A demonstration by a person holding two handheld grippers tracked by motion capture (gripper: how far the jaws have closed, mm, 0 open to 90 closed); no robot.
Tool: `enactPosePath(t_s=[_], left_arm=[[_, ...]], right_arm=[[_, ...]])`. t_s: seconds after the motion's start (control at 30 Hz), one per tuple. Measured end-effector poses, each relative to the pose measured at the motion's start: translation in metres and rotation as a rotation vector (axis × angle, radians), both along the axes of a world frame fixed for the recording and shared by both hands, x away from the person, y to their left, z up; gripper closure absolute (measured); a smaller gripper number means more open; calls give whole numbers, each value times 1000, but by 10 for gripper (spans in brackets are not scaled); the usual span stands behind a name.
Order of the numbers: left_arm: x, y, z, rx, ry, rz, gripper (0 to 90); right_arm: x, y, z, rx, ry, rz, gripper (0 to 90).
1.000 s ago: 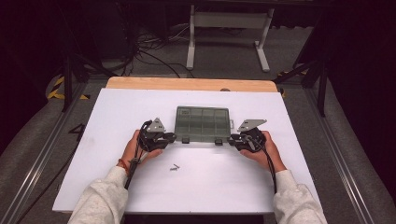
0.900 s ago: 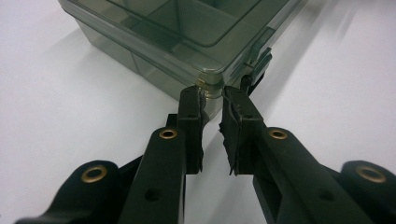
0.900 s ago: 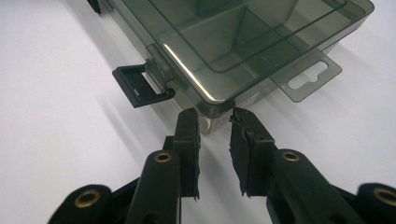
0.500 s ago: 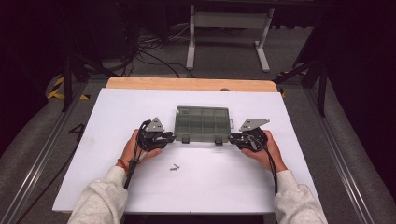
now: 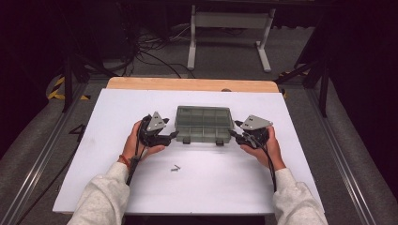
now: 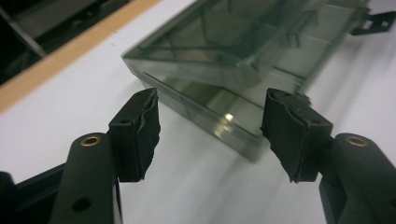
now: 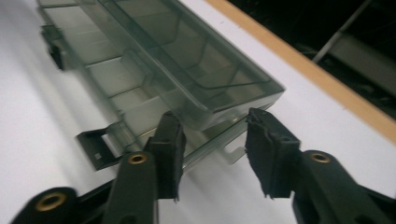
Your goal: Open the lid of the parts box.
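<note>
A person sits at the near edge of a table w/ a white top [image 5: 117,117], holding a two-jaw tong in each hand. Mid-table lies a smoky clear plastic compartment box [image 5: 203,123], lid down or nearly down, latches [image 5: 186,140] facing the person.

Left gripper [image 5: 170,136] is at the box's near-left corner; right gripper [image 5: 235,135] at its near-right corner. One tong per end likely serves to steady the long, light box and keep it from skidding on the smooth top.

Left gripper view: the jaws stand released, having just been opening. The box corner [image 6: 247,144] sits in the gap between the pads [image 6: 142,135], not touching either.

Right gripper view: the jaws are also parted and have just been opening. The box's end [image 7: 233,116] reaches into the gap, close to the left pad [image 7: 170,149]; contact there is hard to tell, but no squeeze is evident. A black latch [image 7: 95,147] lies flat, unfastened, on the table to the left.

A small dark item, maybe a screw [image 5: 175,168], lies near the person, apart from the box.

Judgement: both tongs look like they are letting go of the box, which rests flat on the table.
</note>
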State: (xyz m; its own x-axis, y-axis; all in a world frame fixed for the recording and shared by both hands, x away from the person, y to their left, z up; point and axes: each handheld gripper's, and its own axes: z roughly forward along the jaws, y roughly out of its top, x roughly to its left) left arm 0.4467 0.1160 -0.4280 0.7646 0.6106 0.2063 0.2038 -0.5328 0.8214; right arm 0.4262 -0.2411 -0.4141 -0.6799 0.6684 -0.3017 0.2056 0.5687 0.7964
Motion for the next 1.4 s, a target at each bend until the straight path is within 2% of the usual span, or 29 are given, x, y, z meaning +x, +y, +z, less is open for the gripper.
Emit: enactPosePath(t_s=[0.07, 0.1, 0.17, 0.27, 0.33, 0.4, 0.57, 0.77, 0.93, 1.03, 1.2, 1.4], left_arm=[[3, -2, 2, 12, -4, 0, 371], [8, -7, 5, 31, -23, 11, 371], [11, -12, 7, 41, -44, 13, 381], [15, -19, 10, 56, -71, 5, 445], [15, -20, 14, 16, -96, 7, 537], [15, -20, 17, 10, -113, 11, 581], [17, -10, 19, -27, -103, 5, 677], [19, -6, 23, -19, -102, -3, 731], [22, -5, 29, -24, -111, -6, 748], [22, -5, 31, -35, -122, -14, 750], [19, -3, 35, -51, -139, -22, 756], [18, -3, 37, -49, -144, -28, 761]], right_arm=[[1, 1, 2, -16, -45, 3, 570], [2, 1, 2, -12, -54, 2, 590], [4, 1, 4, 7, -47, 5, 602], [6, 0, 10, 35, -71, 10, 659], [6, 1, 13, 43, -83, 18, 662], [6, 1, 15, 40, -93, 23, 660], [7, -1, 16, 63, -110, 15, 694], [11, -3, 20, 91, -116, 4, 720], [16, -4, 24, 122, -110, 2, 728], [17, -4, 25, 124, -114, 0, 733], [18, -8, 29, 192, -97, -1, 758], [17, -6, 31, 182, -102, -5, 767]])
